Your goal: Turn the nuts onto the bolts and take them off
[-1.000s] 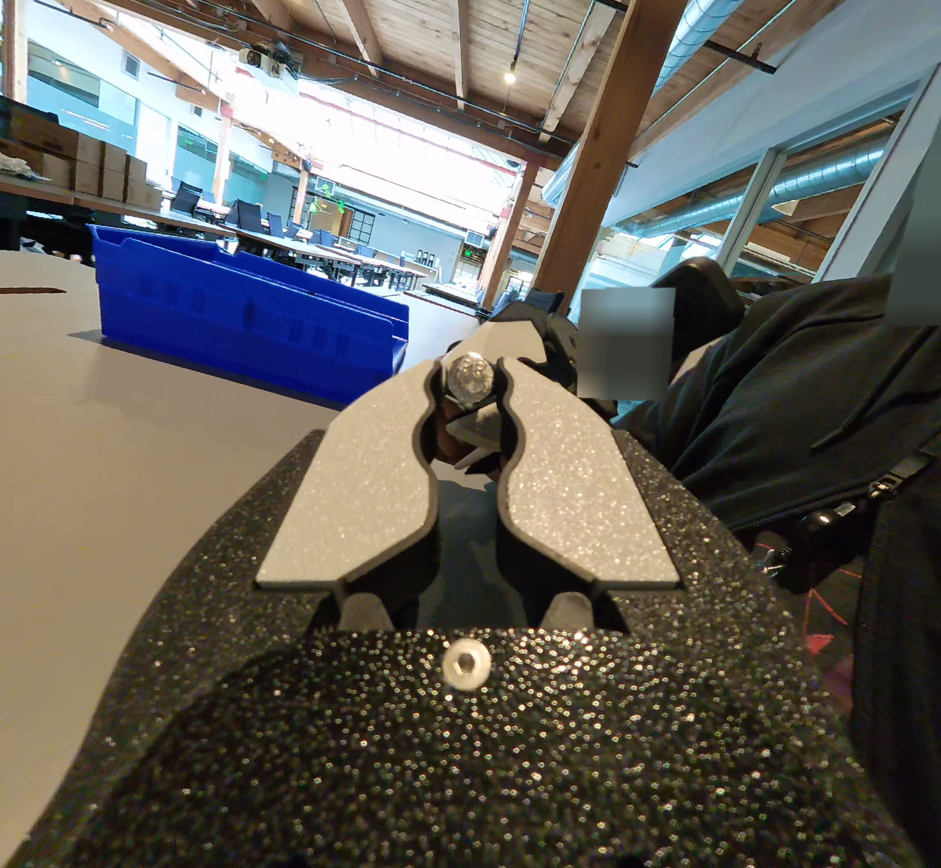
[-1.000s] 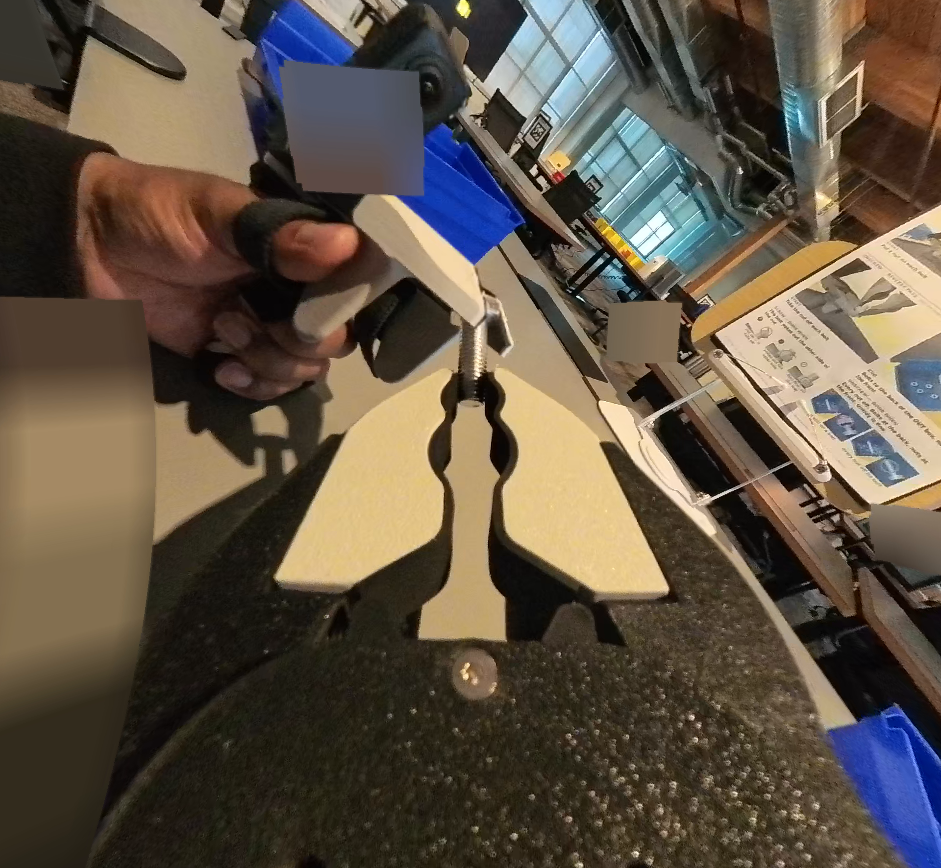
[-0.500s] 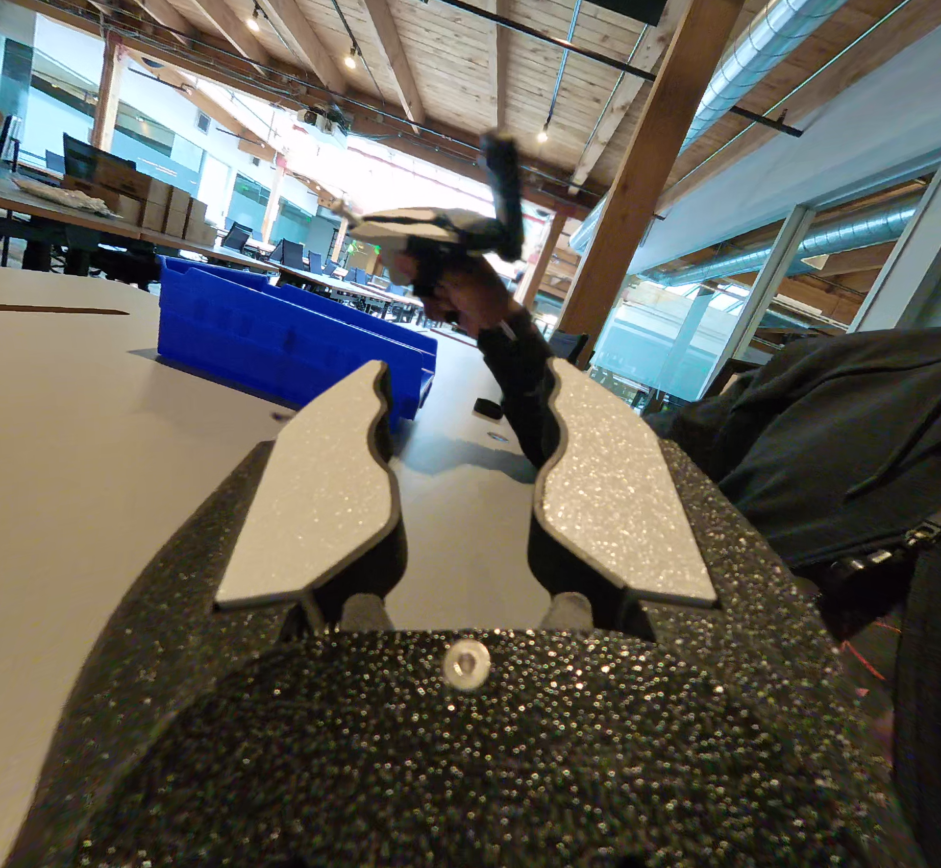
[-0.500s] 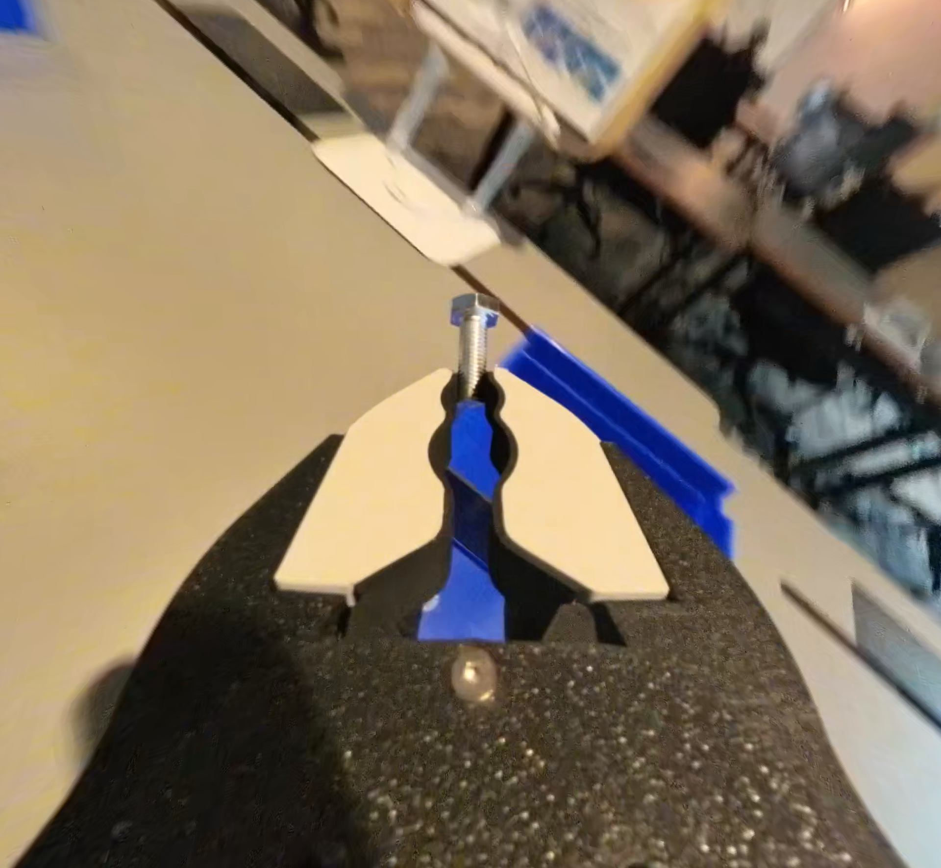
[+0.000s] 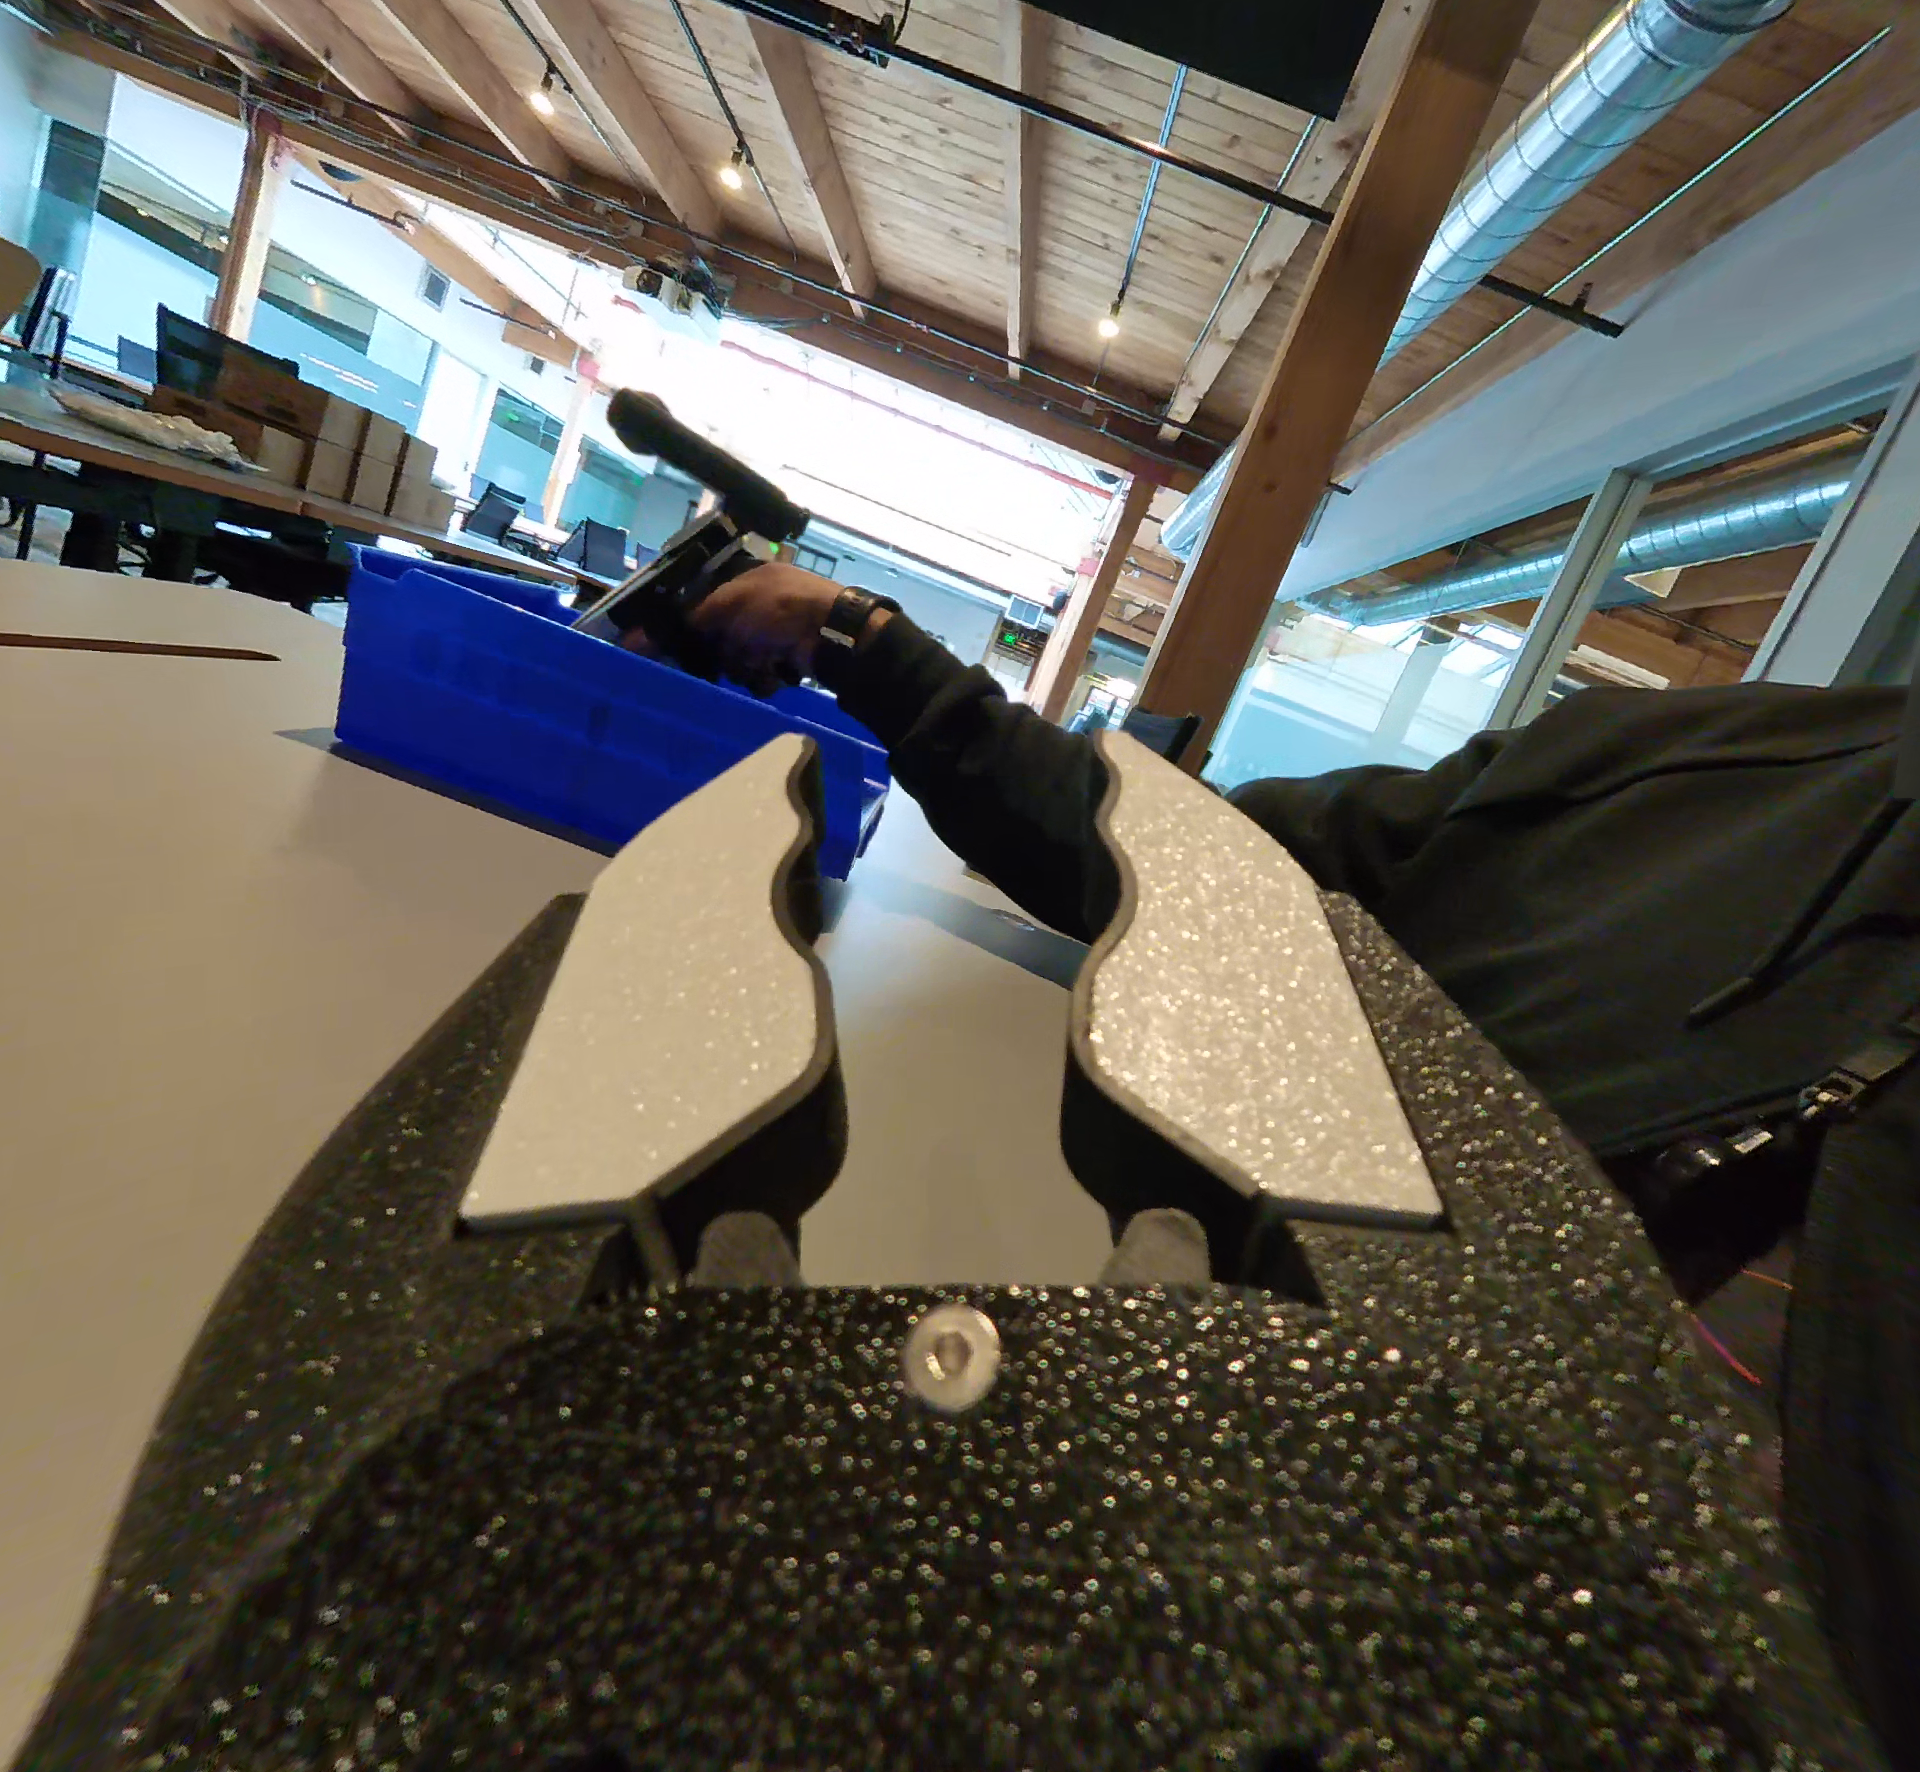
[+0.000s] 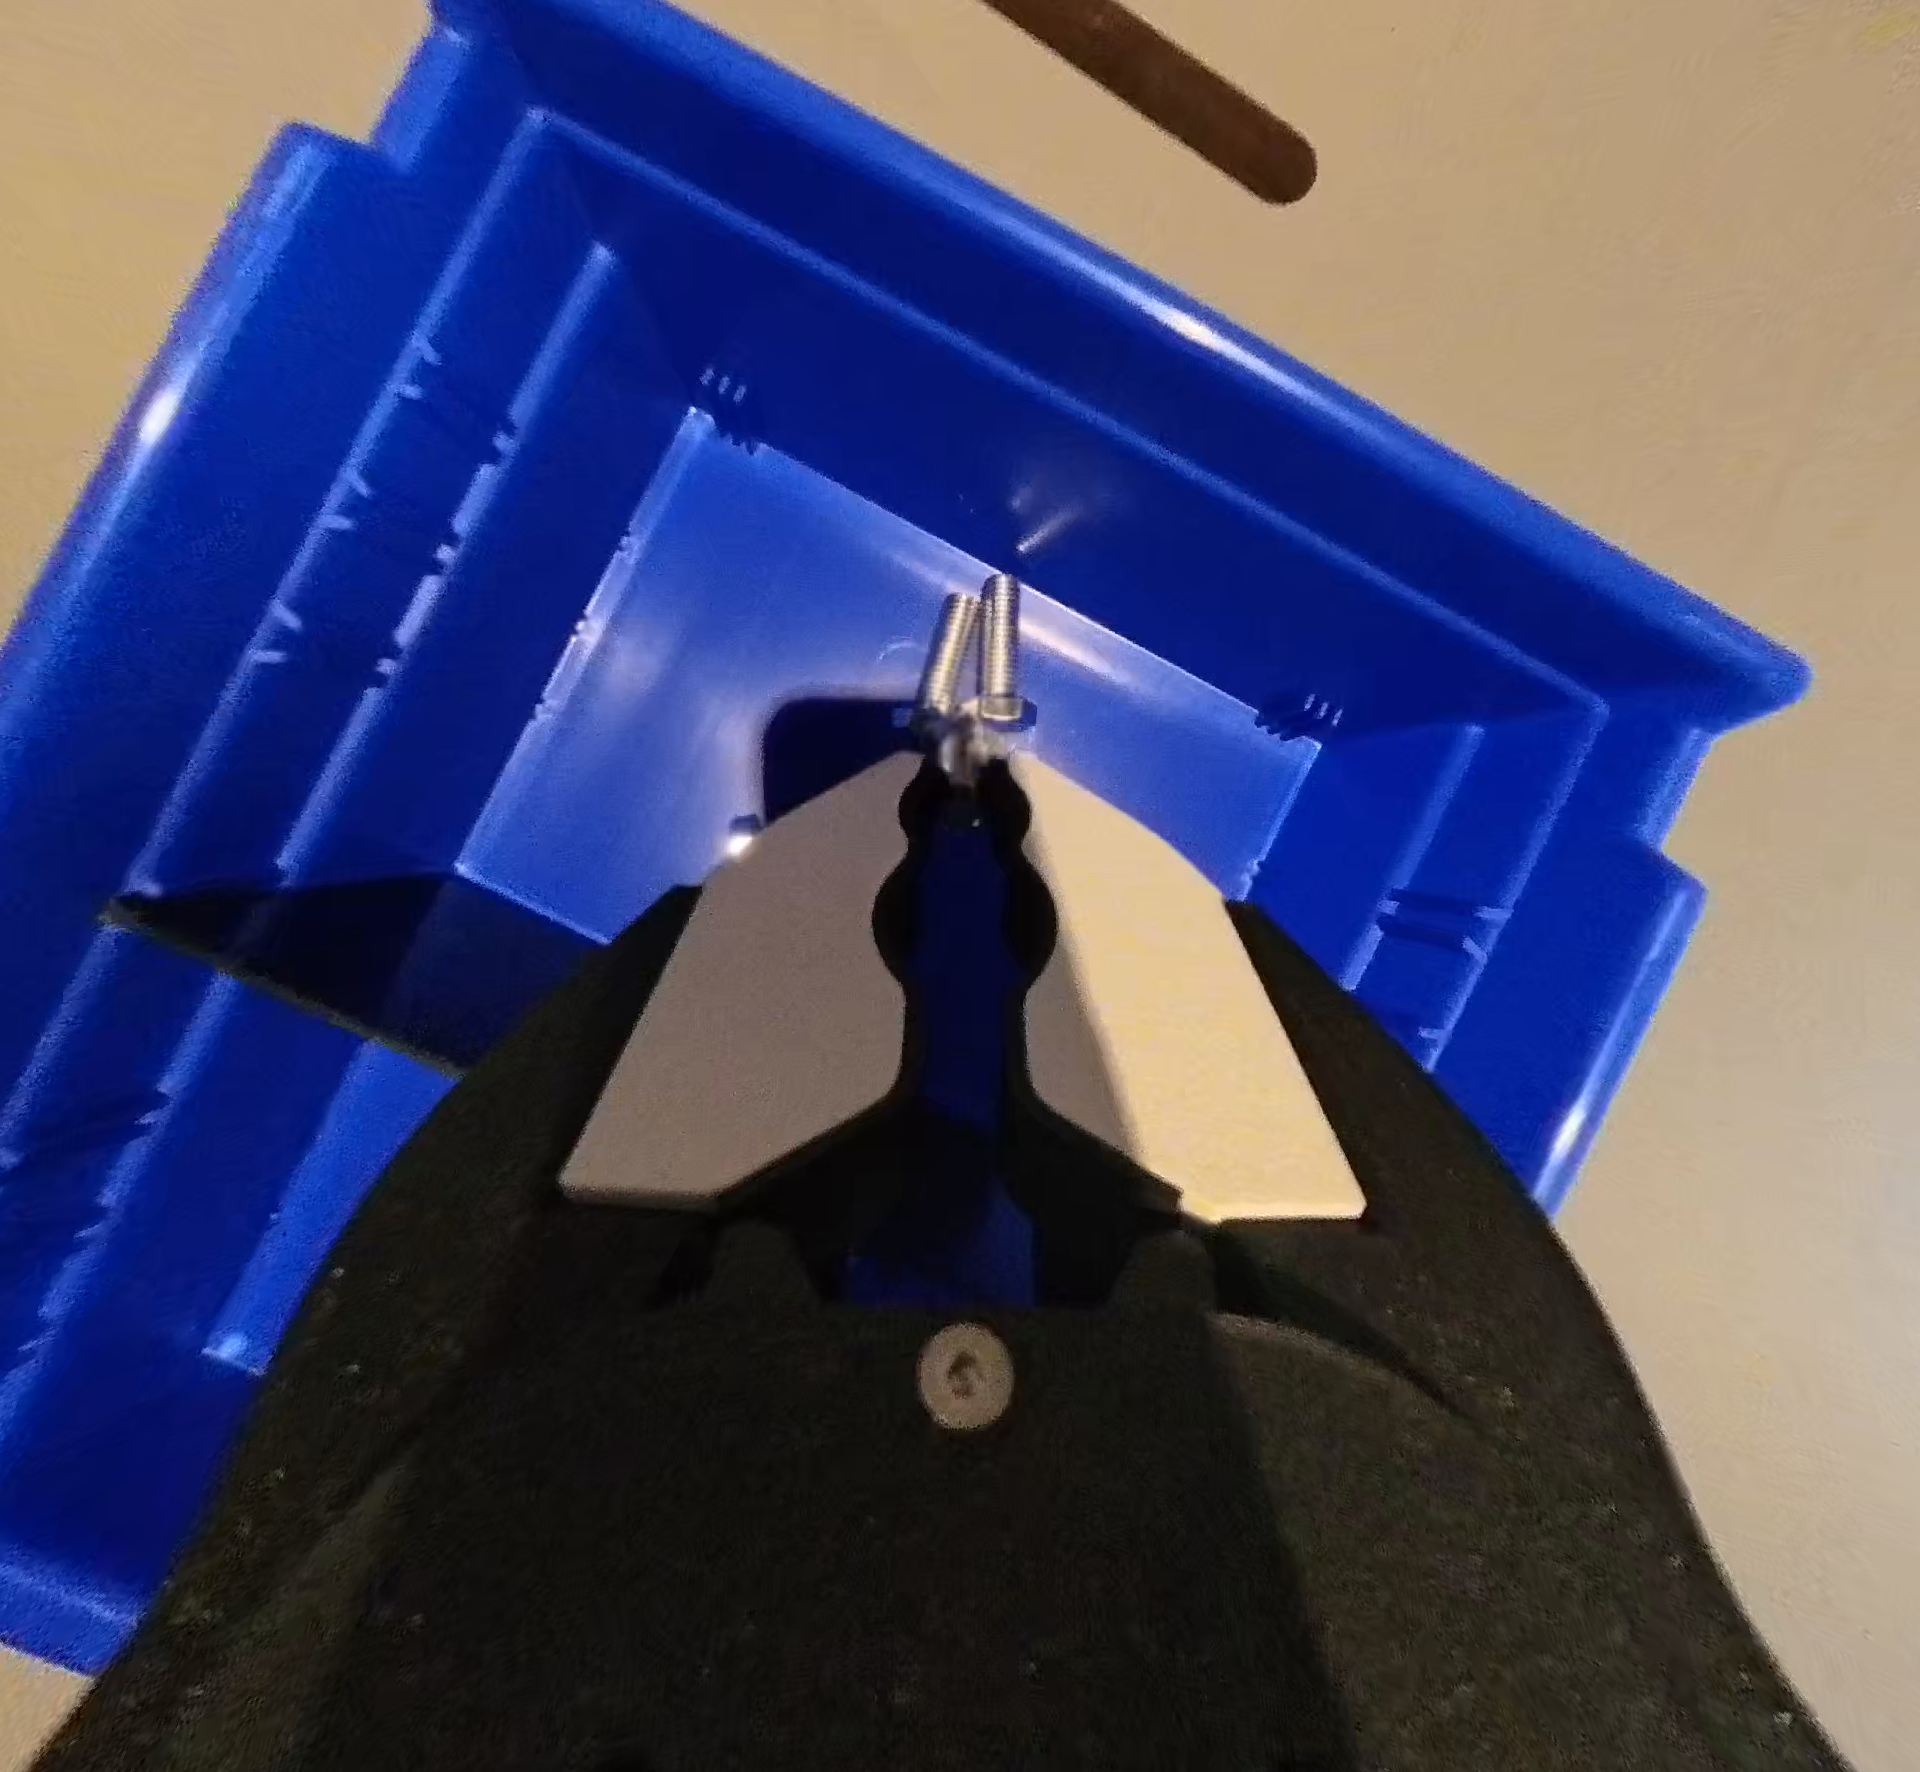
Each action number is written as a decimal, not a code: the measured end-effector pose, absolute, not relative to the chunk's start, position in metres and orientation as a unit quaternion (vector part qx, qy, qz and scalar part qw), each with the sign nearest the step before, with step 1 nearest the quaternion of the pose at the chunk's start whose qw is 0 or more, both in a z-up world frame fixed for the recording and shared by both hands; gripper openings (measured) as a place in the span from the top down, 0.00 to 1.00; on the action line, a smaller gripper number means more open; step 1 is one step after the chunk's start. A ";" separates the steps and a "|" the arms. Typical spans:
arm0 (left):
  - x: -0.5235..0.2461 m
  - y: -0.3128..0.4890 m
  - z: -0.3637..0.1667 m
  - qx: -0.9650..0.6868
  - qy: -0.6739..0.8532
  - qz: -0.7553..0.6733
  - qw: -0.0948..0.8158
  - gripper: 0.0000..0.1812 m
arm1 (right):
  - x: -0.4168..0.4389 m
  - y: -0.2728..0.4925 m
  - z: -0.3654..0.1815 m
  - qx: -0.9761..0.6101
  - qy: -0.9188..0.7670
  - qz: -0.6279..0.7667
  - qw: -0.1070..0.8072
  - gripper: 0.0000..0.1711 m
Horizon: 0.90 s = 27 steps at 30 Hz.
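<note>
- Your left gripper [image 5: 951, 849] hangs low over the grey bench [image 5: 208, 891], fingers [image 5: 686, 974] spread wide with nothing between them; bare bench surface shows through the gap.
- Beyond those fingers a blue bin [image 5: 582, 725] sits on the bench. Your right hand [image 5: 764, 616], in a dark sleeve with a wrist strap, holds the right gripper [image 5: 665, 569] tipped down over the bin's interior.
- Right wrist view looks almost straight down into that bin [image 6: 1195, 434], past its stepped walls to the paler floor.
- Your right gripper [image 6: 961, 772] has its fingers [image 6: 769, 984] nearly pressed together, with the tips at the head ends of two silver bolts.
- The left bolt [image 6: 948, 657] and the right bolt [image 6: 1000, 642] lie side by side, shafts pointing away from the fingers and converging at the far ends, heads just at the fingertips.
- You cannot tell from this blurred view whether the tips still pinch a bolt head, nor which one; the heads merge into one bright patch.
- Both bolts appear over the bin floor near its far wall; whether either rests on the floor is not clear.
- A dark slot [image 6: 1060, 29] in the bench lies beyond the bin's far rim.
</note>
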State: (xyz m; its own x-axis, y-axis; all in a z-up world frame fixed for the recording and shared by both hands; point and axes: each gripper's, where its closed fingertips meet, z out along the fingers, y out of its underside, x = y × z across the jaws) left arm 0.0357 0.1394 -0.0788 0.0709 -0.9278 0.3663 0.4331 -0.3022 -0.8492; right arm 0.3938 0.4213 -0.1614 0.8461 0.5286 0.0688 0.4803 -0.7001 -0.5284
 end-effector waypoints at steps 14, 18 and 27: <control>0.036 0.138 -0.080 -0.500 0.256 -0.631 0.535 0.75 | 0.399 0.423 -0.149 -0.912 -0.260 0.043 0.313 0.87; 0.038 0.139 -0.081 -0.502 0.259 -0.631 0.532 0.75 | 0.378 0.409 -0.114 -0.873 -0.274 0.086 0.395 0.87; 0.048 0.141 -0.088 -0.532 0.287 -0.578 0.548 0.74 | 0.224 0.209 -0.044 -0.671 -0.437 0.222 0.557 0.87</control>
State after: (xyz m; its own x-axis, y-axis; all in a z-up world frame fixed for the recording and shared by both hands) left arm 0.0476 0.1412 -0.0877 0.1667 -0.9391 0.3005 0.3285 -0.2344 -0.9149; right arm 0.2239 0.2093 -0.0439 0.5203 0.8330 0.1883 0.3390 0.0009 -0.9408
